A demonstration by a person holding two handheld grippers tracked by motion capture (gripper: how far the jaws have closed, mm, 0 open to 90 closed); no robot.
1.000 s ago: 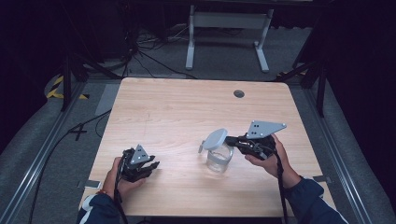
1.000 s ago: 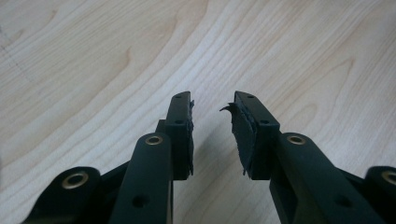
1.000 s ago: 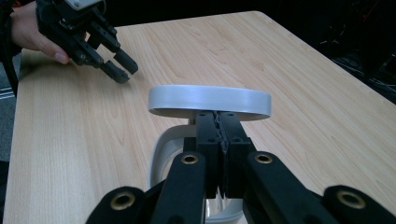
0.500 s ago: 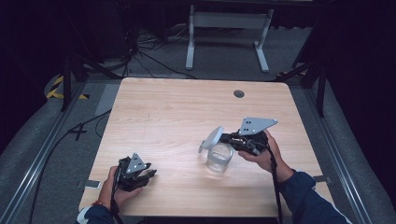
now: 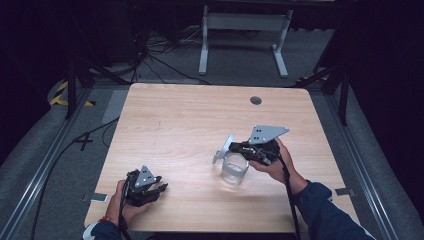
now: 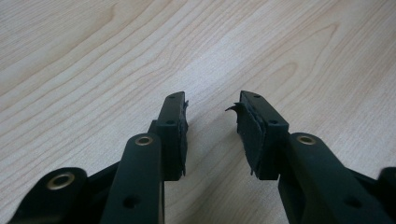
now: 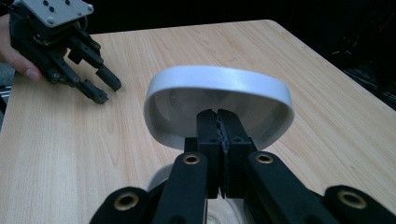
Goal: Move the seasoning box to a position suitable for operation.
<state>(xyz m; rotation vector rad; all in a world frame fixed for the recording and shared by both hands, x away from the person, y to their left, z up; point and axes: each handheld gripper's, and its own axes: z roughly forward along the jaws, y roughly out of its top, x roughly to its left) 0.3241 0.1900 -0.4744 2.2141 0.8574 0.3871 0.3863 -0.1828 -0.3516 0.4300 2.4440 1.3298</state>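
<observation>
The right gripper (image 7: pixel 218 116) pinches a white lid (image 7: pixel 219 105) on edge, tilted just above a clear jar (image 5: pixel 234 169) on the wooden table (image 5: pixel 190 120). The left gripper (image 5: pixel 159 191), jaws apart and empty, rests near the table's front left.

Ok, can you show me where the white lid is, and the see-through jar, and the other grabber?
white lid (image 7: pixel 219 86), right gripper view, on its curved upper rim.
clear jar (image 5: pixel 234 170), high view, on its glass side wall.
left gripper (image 5: pixel 159 188), high view, between its open fingertips.
</observation>
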